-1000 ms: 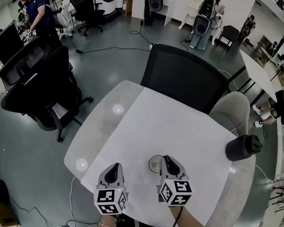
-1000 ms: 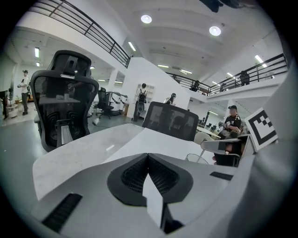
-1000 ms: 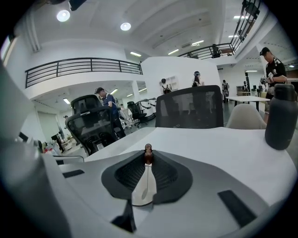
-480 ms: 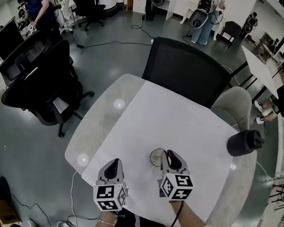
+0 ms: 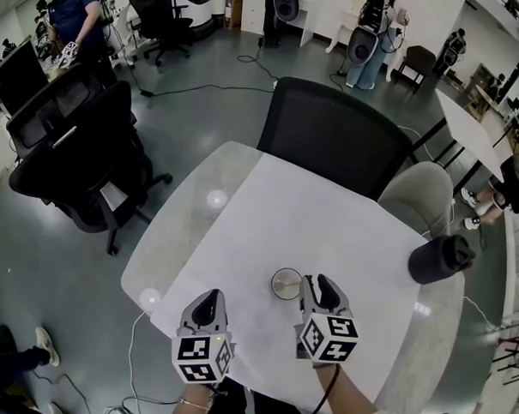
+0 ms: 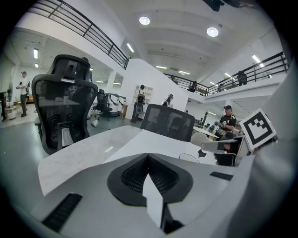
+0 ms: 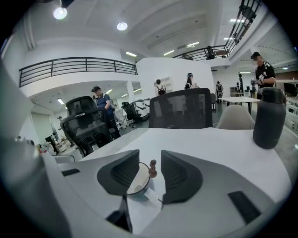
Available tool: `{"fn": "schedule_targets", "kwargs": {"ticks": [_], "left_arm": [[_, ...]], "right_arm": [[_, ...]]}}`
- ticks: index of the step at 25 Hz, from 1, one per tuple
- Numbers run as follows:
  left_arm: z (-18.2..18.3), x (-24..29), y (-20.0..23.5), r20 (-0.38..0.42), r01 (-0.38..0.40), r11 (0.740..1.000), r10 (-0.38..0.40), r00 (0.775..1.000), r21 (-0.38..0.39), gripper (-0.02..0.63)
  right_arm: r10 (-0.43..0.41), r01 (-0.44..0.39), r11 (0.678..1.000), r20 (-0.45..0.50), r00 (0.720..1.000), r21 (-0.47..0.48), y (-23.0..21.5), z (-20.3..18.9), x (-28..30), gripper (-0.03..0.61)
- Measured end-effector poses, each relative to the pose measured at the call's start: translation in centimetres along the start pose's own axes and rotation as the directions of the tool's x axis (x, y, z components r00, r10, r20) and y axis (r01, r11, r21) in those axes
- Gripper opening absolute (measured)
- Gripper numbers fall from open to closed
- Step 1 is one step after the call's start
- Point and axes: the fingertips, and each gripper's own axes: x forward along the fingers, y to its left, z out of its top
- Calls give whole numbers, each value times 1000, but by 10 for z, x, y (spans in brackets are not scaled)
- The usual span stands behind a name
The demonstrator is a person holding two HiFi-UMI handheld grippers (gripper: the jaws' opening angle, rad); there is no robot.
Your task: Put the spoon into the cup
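A small glass cup (image 5: 287, 284) stands on the white table (image 5: 311, 217) near its front edge. In the right gripper view the cup (image 7: 135, 181) holds a spoon whose brown knobbed handle end (image 7: 152, 169) sticks up over the rim. My right gripper (image 7: 150, 156) is open; its jaws have just been opening, and the spoon's handle end stands free between them, touching neither pad. In the head view the right gripper (image 5: 319, 285) sits just right of the cup. My left gripper (image 5: 210, 300) rests to the cup's left, jaws (image 6: 148, 156) together on nothing.
A black bottle (image 5: 442, 258) stands at the table's right edge, also in the right gripper view (image 7: 268, 118). A black office chair (image 5: 334, 138) and a beige chair (image 5: 422, 199) are behind the table. More black chairs (image 5: 77, 158) stand on the floor at left.
The right gripper has drawn slightly right, off the cup, so the cup's whole rim now shows. The left gripper has stayed put.
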Motion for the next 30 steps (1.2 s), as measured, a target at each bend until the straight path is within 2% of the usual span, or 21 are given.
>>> {"fn": "schedule_targets", "kwargs": {"ticks": [8,18,24,30], "left_arm": [[16,-16,-11,42,19,1000,-19,999,20,18],[48,-43,-41,98,61,996,-67,993,58,18],[71,-45,-58,136,86,992,-99,986,95,18],[78,-43,-70,147,101,991,-114,983,91,18]], "right_arm": [[-59,59,998,45,997,-1,-10,13,-29,137],[-121,123,992,145,982,-6,-31,40,-92,54],[-140,146,989,199,970,-17,-40,57,-123,44],[-174,180,984,206,963,-9,-52,59,-137,39]]}}
